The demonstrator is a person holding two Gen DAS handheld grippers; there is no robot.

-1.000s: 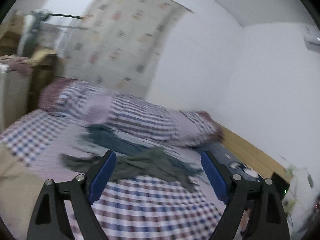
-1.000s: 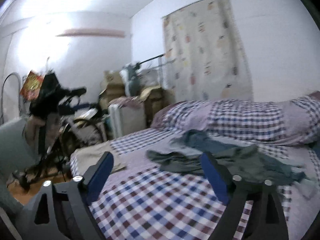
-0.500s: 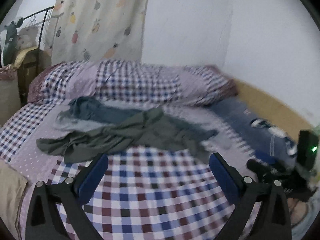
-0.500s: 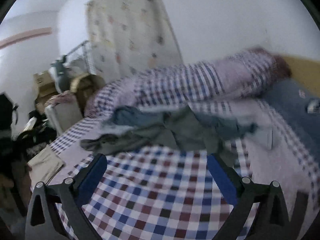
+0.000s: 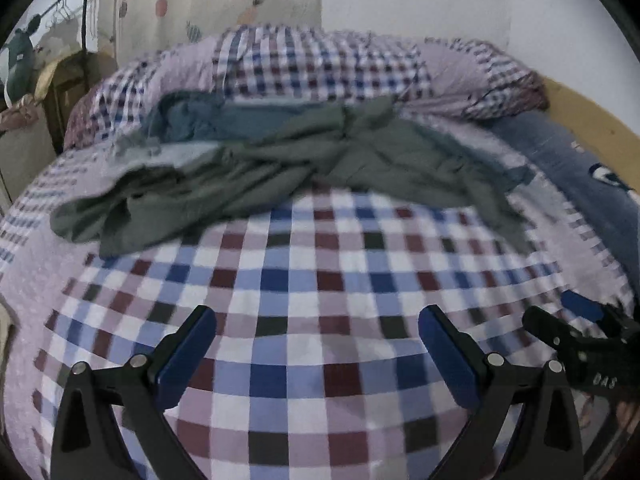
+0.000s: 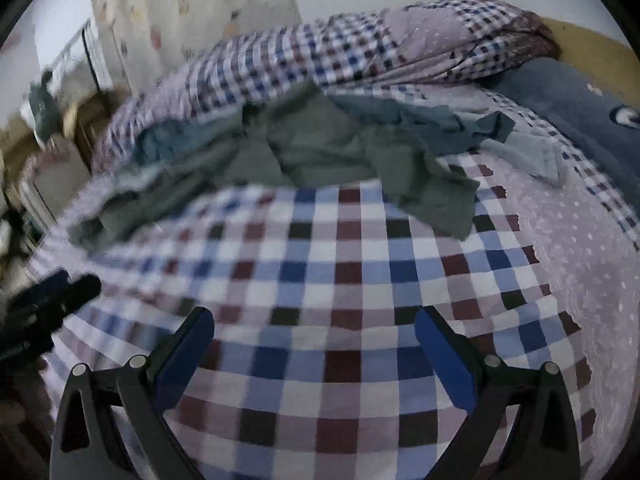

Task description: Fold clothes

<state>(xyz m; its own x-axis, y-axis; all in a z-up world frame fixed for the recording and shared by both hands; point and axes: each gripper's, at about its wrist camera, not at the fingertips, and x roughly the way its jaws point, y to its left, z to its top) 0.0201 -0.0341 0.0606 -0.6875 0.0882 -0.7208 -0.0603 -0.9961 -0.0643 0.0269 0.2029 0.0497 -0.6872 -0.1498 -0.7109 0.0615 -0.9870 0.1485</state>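
Note:
A crumpled grey-green garment (image 5: 256,176) (image 6: 332,148) lies spread across the far half of the checked bedspread (image 5: 320,292) (image 6: 344,280). A blue-grey garment (image 5: 208,116) (image 6: 432,120) lies bunched partly under it, toward the pillows. My left gripper (image 5: 318,344) hangs open over bare checked cloth, well short of the clothes, nothing between its blue pads. My right gripper (image 6: 314,340) is likewise open and empty over the bedspread. The right gripper's tip (image 5: 560,332) shows at the right edge of the left wrist view; the left gripper's tip (image 6: 60,292) shows at the left of the right wrist view.
A rolled checked quilt (image 5: 320,64) (image 6: 340,52) lies along the back against the wall. A dark blue pillow (image 5: 580,168) (image 6: 580,108) lies at the right by the wooden bed frame (image 5: 592,116). A clothes rail (image 5: 84,12) and curtain (image 5: 208,0) stand back left.
Both grippers have swung to face the bed and tilted down and closer; the clothes now sit higher and larger in both views. Both stay open.

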